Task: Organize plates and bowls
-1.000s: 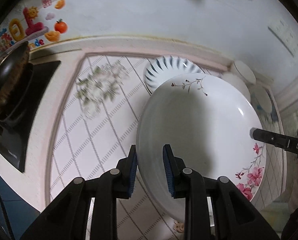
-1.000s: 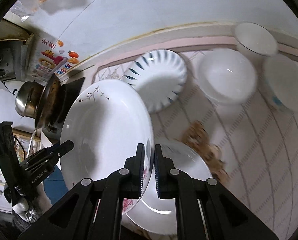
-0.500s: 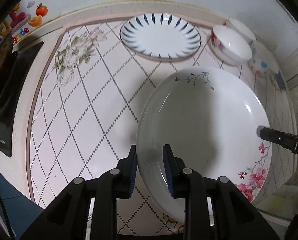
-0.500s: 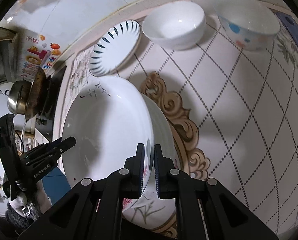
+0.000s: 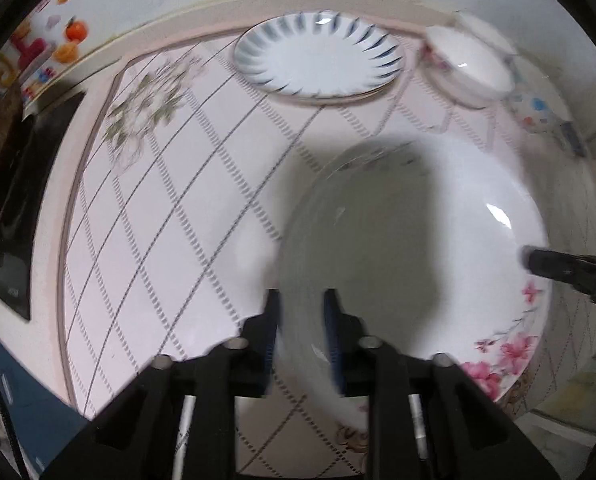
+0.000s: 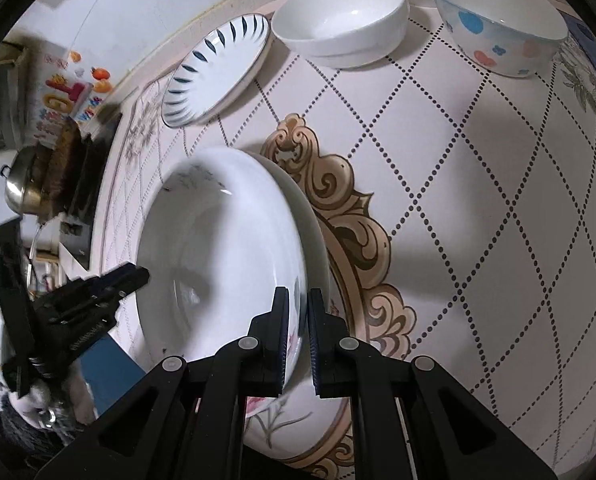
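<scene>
Both grippers hold a deep white plate with pink flowers [image 5: 417,260] by opposite rims. My left gripper [image 5: 299,320] is shut on its near rim; the view is blurred. My right gripper [image 6: 298,320] is shut on the flowered rim, and its tip [image 5: 537,264] shows at the plate's right side. In the right wrist view the plate [image 6: 226,248] sits tilted just over a second plate [image 6: 317,232] lying on the counter, mostly hidden beneath it. The left gripper [image 6: 138,276] reaches in from the left.
A blue-striped plate [image 6: 218,72] lies at the back by the wall. Beside it stand a white bowl [image 6: 345,12] and a bowl with coloured dots [image 6: 497,28]. A dark cooktop [image 5: 2,200] and a metal pot [image 6: 22,188] are at the left. Patterned counter spreads to the right.
Both grippers have come down with the flowered plate, which now sits closer over the second plate on the counter. The back dishes look nearer in both views.
</scene>
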### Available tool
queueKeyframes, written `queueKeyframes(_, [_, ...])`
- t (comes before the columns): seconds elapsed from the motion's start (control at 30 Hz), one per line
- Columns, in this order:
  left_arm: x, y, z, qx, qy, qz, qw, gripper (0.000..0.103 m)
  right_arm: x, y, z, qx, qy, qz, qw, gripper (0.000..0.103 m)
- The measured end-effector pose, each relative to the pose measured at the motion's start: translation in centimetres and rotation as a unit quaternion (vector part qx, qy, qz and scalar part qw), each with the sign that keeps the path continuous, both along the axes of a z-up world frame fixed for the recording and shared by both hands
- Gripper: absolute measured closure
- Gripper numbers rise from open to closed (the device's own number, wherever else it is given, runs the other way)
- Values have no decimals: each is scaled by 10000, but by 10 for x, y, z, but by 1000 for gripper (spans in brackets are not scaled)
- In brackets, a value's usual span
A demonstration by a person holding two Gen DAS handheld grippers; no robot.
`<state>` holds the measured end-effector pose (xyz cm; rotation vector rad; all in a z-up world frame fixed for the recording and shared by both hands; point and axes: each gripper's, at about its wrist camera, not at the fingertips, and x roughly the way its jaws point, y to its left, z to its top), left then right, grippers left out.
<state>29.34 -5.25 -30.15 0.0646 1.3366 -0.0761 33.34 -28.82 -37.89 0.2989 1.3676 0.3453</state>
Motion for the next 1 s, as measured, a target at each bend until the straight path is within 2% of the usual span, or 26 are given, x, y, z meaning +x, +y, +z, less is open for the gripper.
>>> queueKeyframes(0.1, [0, -13, 1, 120, -92, -130, 9998, 89, 4, 1, 0, 114, 39, -15, 9999, 92])
queueKeyframes(0.23, [2, -18, 4, 43, -46, -159, 9999, 89, 7, 5, -1, 36, 61, 60, 10000, 93])
queueKeyframes(0.4, [13, -2, 31, -179, -80, 76, 9998, 87, 12, -6, 2, 63, 552, -159, 9983, 91])
queueKeyframes(0.43, [20, 6, 40, -273, -138, 192, 9993, 81, 13, -11, 10, 99, 548, -230, 9982, 90])
queueKeyframes(0.5, [38, 24, 56, -486, -270, 388, 9977, 70, 20, -21, 35, 310, 324, -426, 9981, 83])
queueKeyframes(0.53, [48, 32, 59, -540, -321, 463, 9970, 64, 25, -23, 49, 394, 171, -507, 9978, 71])
queueKeyframes(0.57, [58, 40, 61, -560, -370, 539, 9963, 61, 31, -24, 59, 463, 67, -566, 9973, 62])
queueKeyframes(0.6, [77, 53, 62, -564, -411, 645, 9955, 58, 40, -22, 68, 568, -33, -621, 9964, 60])
queueKeyframes(0.7, [127, 79, 52, -665, -317, 757, 9944, 58, 74, -8, 86, 775, -269, -762, 9937, 59])
queueKeyframes(0.77, [155, 93, 39, -761, -185, 803, 9937, 58, 102, 7, 86, 829, -367, -926, 9916, 59])
queueKeyframes(0.83, [188, 104, 21, -834, -9, 796, 9933, 58, 129, 19, 76, 883, -283, -1140, 9891, 59])
queueKeyframes(1.0, [238, 107, -14, -872, 230, 507, 9946, 58, 175, 39, 38, 885, 101, -1607, 9830, 59])
